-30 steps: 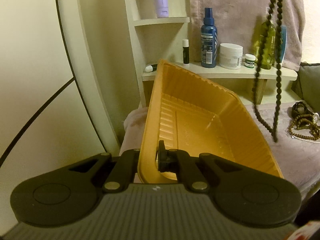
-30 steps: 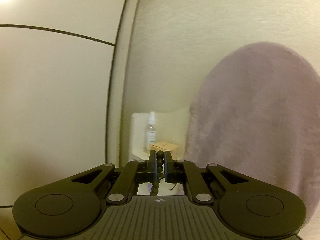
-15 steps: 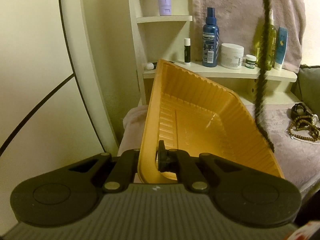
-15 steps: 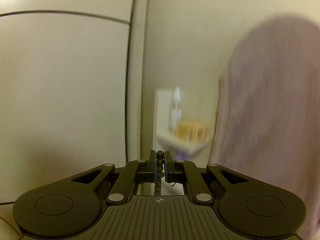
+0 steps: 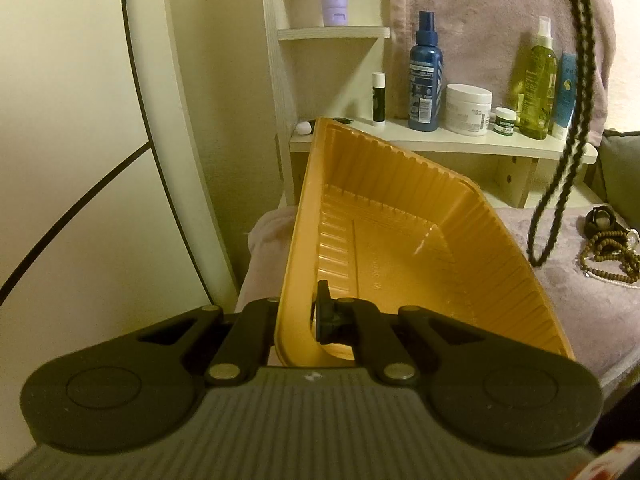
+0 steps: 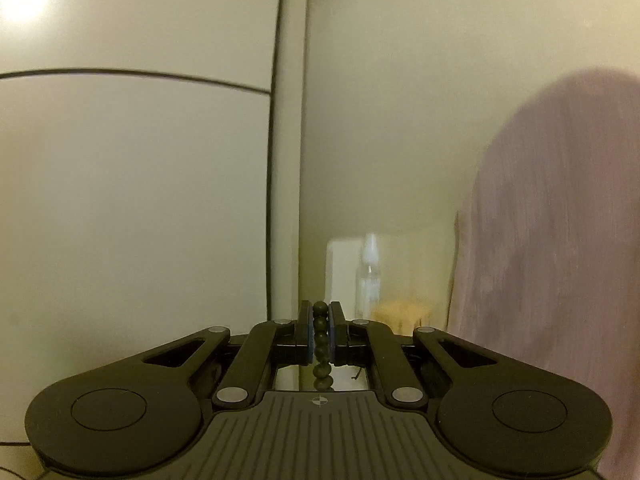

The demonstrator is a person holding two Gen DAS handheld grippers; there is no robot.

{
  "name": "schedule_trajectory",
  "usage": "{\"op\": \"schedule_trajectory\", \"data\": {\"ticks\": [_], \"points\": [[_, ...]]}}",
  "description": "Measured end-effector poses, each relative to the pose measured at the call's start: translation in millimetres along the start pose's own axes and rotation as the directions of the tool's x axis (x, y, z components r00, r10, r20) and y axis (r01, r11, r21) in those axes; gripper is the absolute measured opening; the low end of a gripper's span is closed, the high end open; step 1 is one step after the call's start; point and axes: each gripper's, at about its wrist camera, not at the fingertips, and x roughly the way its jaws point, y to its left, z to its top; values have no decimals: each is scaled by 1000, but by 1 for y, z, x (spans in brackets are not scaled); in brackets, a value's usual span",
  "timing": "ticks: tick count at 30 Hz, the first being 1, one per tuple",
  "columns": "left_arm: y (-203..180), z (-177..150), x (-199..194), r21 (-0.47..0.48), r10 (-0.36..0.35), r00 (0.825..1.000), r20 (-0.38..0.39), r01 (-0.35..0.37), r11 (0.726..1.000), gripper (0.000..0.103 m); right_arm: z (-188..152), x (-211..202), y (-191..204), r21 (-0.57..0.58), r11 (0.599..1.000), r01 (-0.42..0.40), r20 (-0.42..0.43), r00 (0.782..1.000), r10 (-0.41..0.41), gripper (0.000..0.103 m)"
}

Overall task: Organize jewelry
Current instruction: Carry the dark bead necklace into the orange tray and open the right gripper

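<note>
My left gripper (image 5: 298,320) is shut on the near rim of an orange plastic tray (image 5: 400,248) and holds it tilted above a mauve cloth. My right gripper (image 6: 320,330) is shut on a dark bead necklace (image 6: 321,344), pinched between its pads. In the left wrist view that dark bead necklace (image 5: 576,92) hangs as a long loop from the top right, its lower end just beyond the tray's right rim. More brown bead strands (image 5: 604,250) and a dark ring-like piece (image 5: 600,218) lie on the cloth at the far right.
A white shelf (image 5: 440,140) behind the tray bears a blue spray bottle (image 5: 425,76), a white jar (image 5: 468,109), a yellow-green bottle (image 5: 538,84) and a lip balm stick (image 5: 378,98). A mauve towel (image 5: 480,20) hangs behind. A cream wall panel is at left.
The hanging dark necklace has swung right again, its lower end now just outside the tray's right rim. The right wrist view has panned. The tray is held as before.
</note>
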Motion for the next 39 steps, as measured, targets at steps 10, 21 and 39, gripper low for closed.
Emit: {"op": "schedule_trajectory", "data": {"ticks": [10, 21, 39], "points": [[2, -1, 3, -2, -2, 1000, -9, 2, 1000, 4, -75, 25, -26, 133, 991, 27, -171, 985, -4, 7], [2, -4, 4, -10, -5, 1000, -12, 5, 1000, 4, -194, 58, -42, 285, 958, 36, -450, 887, 100, 7], [-1, -1, 3, 1, 2, 1000, -16, -2, 1000, 3, -270, -2, -65, 313, 940, 136, -520, 853, 50, 55]]}}
